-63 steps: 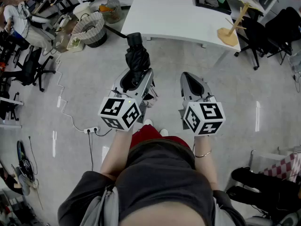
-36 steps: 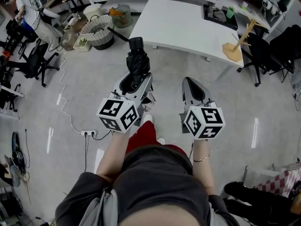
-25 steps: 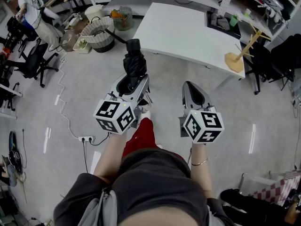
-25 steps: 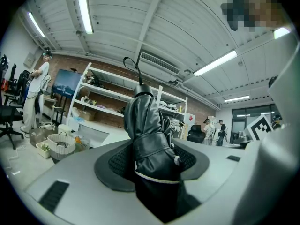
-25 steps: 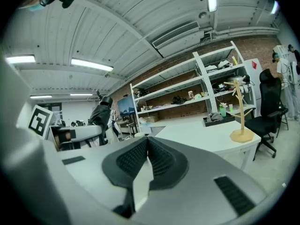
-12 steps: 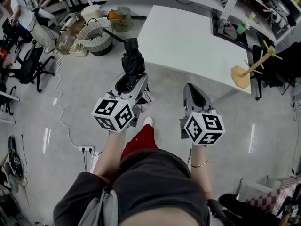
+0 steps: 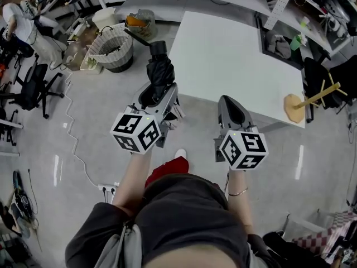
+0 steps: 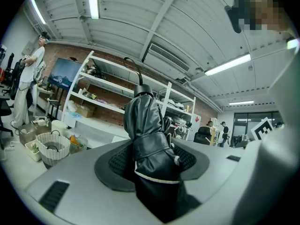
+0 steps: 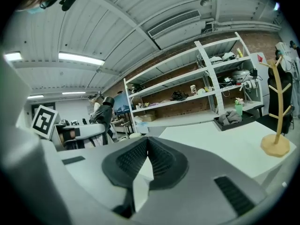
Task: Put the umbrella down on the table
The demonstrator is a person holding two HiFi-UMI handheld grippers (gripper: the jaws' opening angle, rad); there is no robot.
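Two units were logged. Left hand-held gripper [image 7: 159, 95] was clamped on the folded black umbrella [image 7: 160, 70], carried just beside the white desk [image 7: 223, 54] edge. Right hand-held gripper [image 7: 228, 100] was closed together, empty.

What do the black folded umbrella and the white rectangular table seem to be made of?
Black folded umbrella: probably synthetic fabric, slightly glossy; it shows soft creases and highlights. White rectangular table: perhaps laminate or painted board, matte; smooth, even top, material uncertain.

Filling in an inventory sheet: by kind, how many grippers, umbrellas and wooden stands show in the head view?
grippers: 2 (left gripper, right gripper)
umbrella: 1
wooden stand: 1
Total: 4
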